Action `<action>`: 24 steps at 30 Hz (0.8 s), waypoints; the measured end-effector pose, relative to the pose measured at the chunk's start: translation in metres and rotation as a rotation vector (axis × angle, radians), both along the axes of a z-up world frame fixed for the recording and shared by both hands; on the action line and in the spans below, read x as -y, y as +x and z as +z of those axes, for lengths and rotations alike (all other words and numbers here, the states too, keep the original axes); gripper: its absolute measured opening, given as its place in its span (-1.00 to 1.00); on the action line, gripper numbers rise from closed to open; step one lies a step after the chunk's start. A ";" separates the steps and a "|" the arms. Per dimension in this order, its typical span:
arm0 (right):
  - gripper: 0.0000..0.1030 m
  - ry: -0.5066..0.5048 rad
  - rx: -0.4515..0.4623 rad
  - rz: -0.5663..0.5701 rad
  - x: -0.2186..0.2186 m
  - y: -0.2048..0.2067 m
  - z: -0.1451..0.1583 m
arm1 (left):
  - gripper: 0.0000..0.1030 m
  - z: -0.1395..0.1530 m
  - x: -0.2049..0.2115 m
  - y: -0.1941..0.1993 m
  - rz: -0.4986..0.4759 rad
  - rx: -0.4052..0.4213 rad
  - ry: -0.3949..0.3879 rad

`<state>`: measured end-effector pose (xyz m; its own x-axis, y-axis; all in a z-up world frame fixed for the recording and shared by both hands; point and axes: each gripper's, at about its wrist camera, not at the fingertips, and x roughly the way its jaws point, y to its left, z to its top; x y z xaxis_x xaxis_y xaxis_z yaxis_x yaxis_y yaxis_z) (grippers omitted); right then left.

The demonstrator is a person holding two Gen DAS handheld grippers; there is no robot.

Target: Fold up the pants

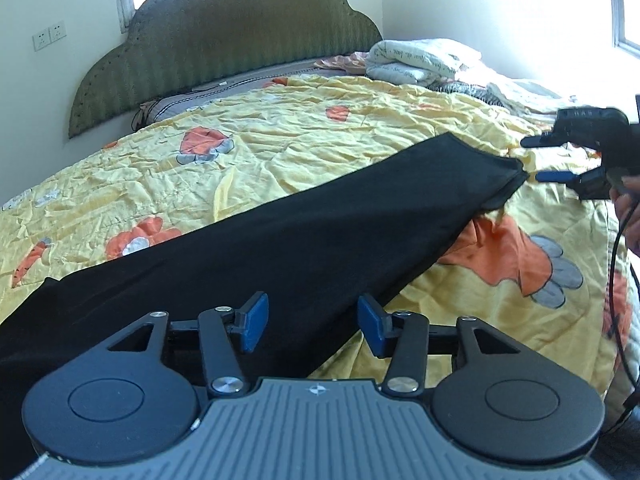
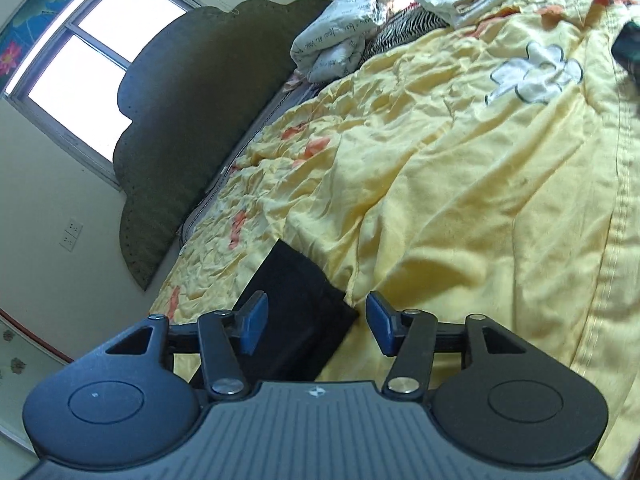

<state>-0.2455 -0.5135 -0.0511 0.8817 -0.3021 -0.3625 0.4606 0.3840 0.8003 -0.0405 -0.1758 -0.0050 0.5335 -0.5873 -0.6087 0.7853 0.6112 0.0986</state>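
Black pants [image 1: 300, 240] lie stretched in a long strip across the yellow flowered quilt [image 1: 280, 148]. My left gripper [image 1: 312, 322] stands open just above the near part of the cloth, its blue pads apart and pressing on nothing. At the far narrow end of the pants my right gripper [image 1: 536, 160] is also open, its fingers just past the hem. In the right wrist view that end of the pants [image 2: 296, 304] lies flat below and between the spread jaws of the right gripper [image 2: 316, 322], which grips nothing.
A green scalloped headboard [image 1: 224, 40] stands at the back wall. A folded white blanket [image 1: 420, 58] and striped cloth [image 2: 404, 26] lie near it. A person's hand [image 1: 630, 208] and a black cable [image 1: 614, 264] are at the bed's right edge.
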 end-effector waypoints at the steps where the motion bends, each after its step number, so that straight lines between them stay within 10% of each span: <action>1: 0.06 0.018 0.017 -0.002 -0.003 0.000 -0.003 | 0.16 0.002 -0.001 0.002 0.021 0.000 -0.017; 12: -0.07 0.078 0.082 0.087 -0.005 0.009 -0.017 | 0.17 -0.008 -0.006 0.044 0.205 -0.086 -0.025; 24: -0.11 0.130 0.161 -0.108 -0.005 0.010 -0.029 | 0.23 -0.023 -0.007 0.048 0.246 -0.086 0.002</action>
